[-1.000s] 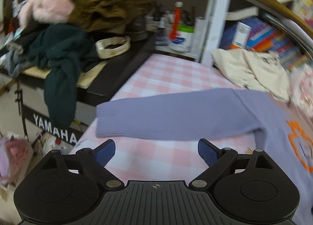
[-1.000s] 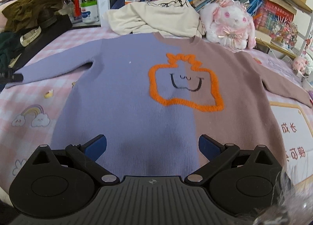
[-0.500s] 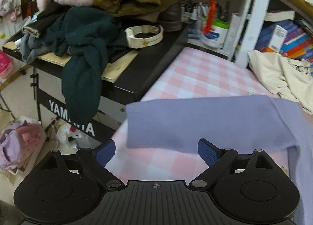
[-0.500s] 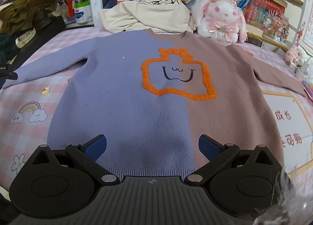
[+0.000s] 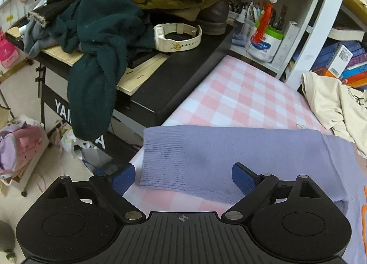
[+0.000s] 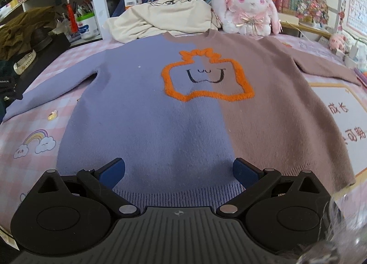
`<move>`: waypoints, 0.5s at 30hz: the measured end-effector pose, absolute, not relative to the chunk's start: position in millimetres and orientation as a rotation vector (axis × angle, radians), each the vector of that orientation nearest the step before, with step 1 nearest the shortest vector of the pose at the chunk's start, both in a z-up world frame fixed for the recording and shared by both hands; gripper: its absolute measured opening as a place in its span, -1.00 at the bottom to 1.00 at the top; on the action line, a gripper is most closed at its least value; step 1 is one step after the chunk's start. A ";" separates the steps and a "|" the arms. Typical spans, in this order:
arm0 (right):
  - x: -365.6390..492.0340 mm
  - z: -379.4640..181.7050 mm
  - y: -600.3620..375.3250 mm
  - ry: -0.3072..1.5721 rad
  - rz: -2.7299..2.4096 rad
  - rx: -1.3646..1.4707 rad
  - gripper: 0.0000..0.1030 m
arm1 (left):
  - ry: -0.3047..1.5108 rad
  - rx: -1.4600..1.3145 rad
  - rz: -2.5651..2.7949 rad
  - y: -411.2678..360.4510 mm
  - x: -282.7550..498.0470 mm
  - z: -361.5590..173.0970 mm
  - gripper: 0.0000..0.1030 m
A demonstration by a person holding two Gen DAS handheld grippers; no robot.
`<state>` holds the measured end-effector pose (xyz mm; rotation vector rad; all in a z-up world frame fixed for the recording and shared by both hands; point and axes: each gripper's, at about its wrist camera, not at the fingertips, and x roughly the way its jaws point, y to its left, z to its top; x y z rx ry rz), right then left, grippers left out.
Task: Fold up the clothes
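**Sweater lying flat, both sets of jaws spread over it**

A two-tone sweater (image 6: 183, 112), lilac on one half and mauve-brown on the other, is being shown spread face-up on a pink checked bed (image 5: 247, 94). An orange outlined figure (image 6: 206, 78) is lying on its chest, straight ahead of the right gripper (image 6: 179, 171).

The jaws of the right gripper are being held wide apart, nothing pinched between them; the ribbed hem (image 6: 174, 192) is lying just behind and between the blue pads (image 6: 112, 172), on the lilac side of the colour seam.

The left gripper (image 5: 183, 178) is being held with its jaws likewise spread and empty. The lilac sleeve (image 5: 229, 149) is lying flat across the space ahead of them, its ribbed cuff (image 5: 160, 156) just ahead of the left-hand jaw, close to the bed's edge. Whether the pads are touching the knit cannot be told.

Beyond the jaws and to their left, a black keyboard (image 5: 174, 75) heaped with clothes is being seen, a white watch (image 5: 177, 37) resting on it. A cream garment (image 6: 160, 18) and a plush rabbit (image 6: 247, 13) are lying past the sweater's neckline.
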<state>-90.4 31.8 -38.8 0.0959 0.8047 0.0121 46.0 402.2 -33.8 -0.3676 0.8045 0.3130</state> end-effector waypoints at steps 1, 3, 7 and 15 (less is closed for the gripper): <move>-90.1 -39.2 30.7 0.807 0.011 0.100 0.97 | 0.805 -0.369 0.315 401.6 46.6 -34.4 0.81; -89.5 -39.2 28.5 0.809 0.007 0.103 0.97 | 0.806 -0.372 0.319 400.5 47.9 -35.6 0.81; -87.8 -39.8 22.9 0.829 -0.002 0.100 0.97 | 0.805 -0.379 0.327 398.6 49.9 -37.4 0.81; -83.7 -38.9 12.3 0.854 -0.010 0.099 0.97 | 0.778 -0.397 0.327 400.5 47.5 -38.4 0.79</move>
